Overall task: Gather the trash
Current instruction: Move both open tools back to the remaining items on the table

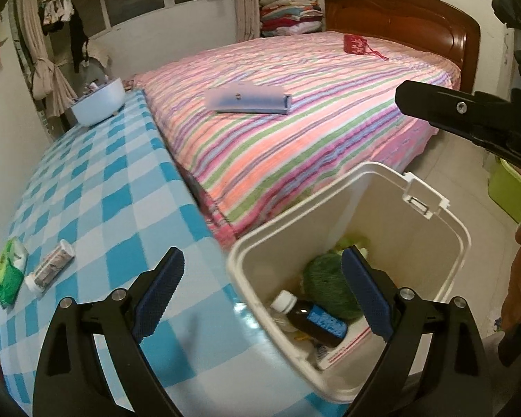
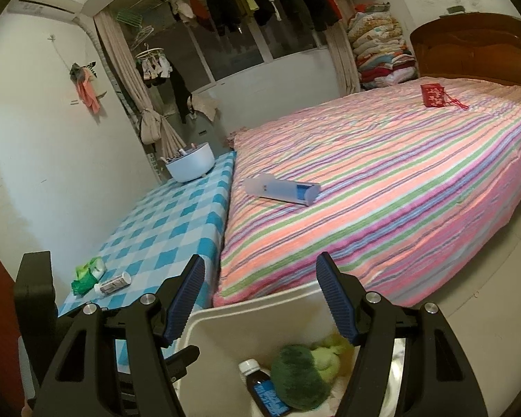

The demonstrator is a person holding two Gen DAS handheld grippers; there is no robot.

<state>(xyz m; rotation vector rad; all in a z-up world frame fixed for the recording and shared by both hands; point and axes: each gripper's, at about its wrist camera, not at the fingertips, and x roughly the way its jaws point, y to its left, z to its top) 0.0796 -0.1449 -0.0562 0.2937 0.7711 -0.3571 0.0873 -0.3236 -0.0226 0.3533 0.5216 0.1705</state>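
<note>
The white trash bin (image 1: 416, 229) stands open just below and ahead of both tools, beside the checked bench (image 1: 97, 187) and at the foot of the striped bed (image 1: 295, 132). Inside it lie a dark brown bottle (image 1: 312, 316) with a white cap and blue label, a green broccoli-like lump (image 1: 326, 281) against the bottle, and some paper under them. In the right wrist view the same bottle (image 2: 264, 385) and green lump (image 2: 300, 375) sit between that tool's fingers, lower down in the bin (image 2: 260, 319).

The left tool (image 1: 262, 299) is spread wide and holds nothing; its left finger hangs over the bench edge, its right finger over the bin's mouth. The right tool (image 2: 260, 299) is also wide open and empty, above the bin's near rim; it shows in the left view as a black arm (image 1: 469, 118) up and to the right.

Left of the left tool, on the bench, lie a green packet (image 1: 8, 271) and, just beside it, a small white-capped bottle (image 1: 50, 266) on its side. At the bench's far end stands a pale blue bowl (image 1: 97, 104). On the bed, well ahead, rest a flat blue-white box (image 1: 248, 99) and a red pouch (image 1: 356, 45).
</note>
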